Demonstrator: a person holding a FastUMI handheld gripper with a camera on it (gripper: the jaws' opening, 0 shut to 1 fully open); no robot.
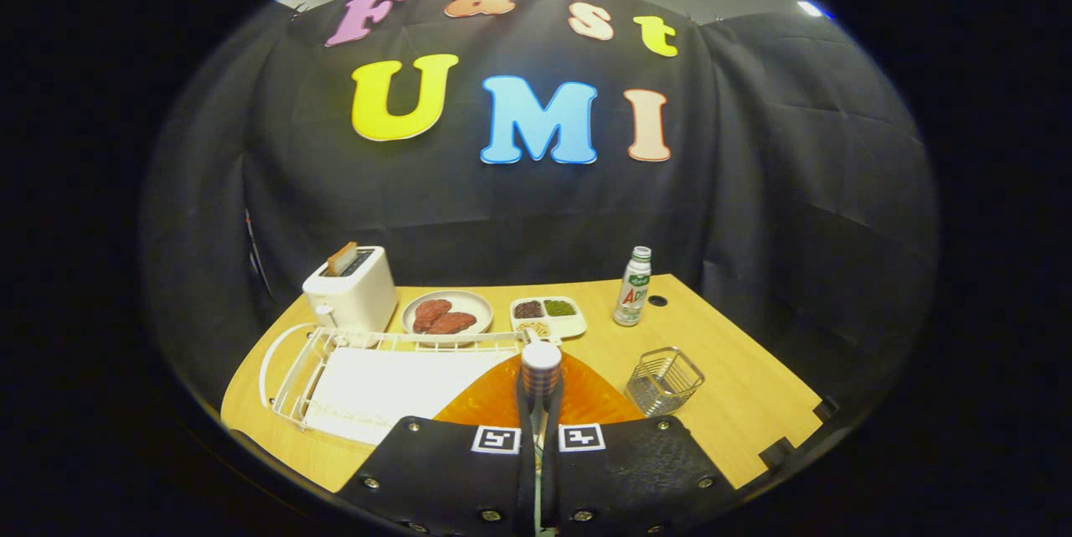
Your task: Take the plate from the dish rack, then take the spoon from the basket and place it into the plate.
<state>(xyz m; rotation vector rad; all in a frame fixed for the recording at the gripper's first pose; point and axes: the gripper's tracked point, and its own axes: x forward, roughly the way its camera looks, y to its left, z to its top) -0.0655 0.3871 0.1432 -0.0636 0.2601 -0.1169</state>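
Tool (537, 436) clamps spoon (541, 369) above orange plate (586, 399); basket (664, 380) empty.

Your gripper (537, 436) fingers, closed together on the spoon (541, 369), hide everything of it but its handle end. They also cover the near part of the orange plate (502, 399) just beyond them. The bottle (633, 286) label is too small to make out.
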